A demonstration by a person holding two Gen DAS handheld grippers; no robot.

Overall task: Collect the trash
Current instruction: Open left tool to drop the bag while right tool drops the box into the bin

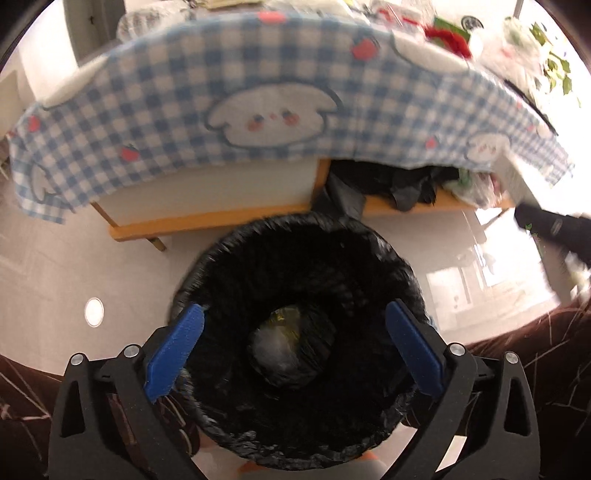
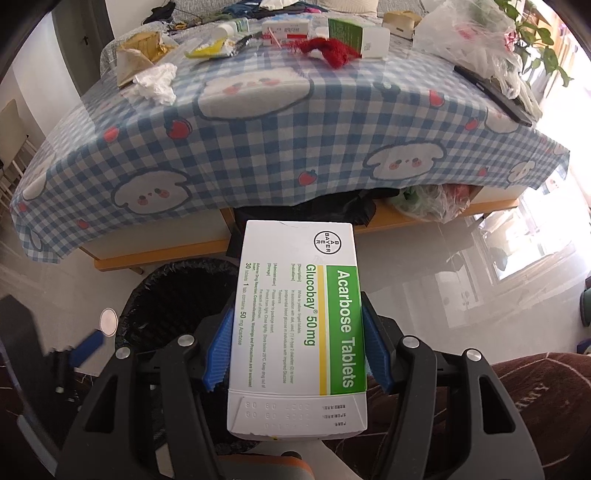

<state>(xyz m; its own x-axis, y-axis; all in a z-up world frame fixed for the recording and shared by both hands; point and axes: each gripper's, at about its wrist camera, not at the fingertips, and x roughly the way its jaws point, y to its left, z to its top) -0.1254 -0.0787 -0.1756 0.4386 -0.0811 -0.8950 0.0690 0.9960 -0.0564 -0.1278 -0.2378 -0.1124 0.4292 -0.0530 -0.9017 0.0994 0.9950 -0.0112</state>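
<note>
You have one lined trash bin (image 1: 295,332) beneath your left gripper (image 1: 295,350), jaws wide apart and empty. Your right gripper (image 2: 297,354) clamps one Acarbose tablet box (image 2: 299,325) beside it.

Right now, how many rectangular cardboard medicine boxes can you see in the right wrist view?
3: a white-and-green tablet box in the right gripper, a green-and-white box and a white-and-red box at the table's far edge. Clutter may hide more.

Blue checked tablecloth (image 2: 280,147) over a wooden table (image 1: 207,221), glossy floor (image 1: 74,266) beneath.
</note>
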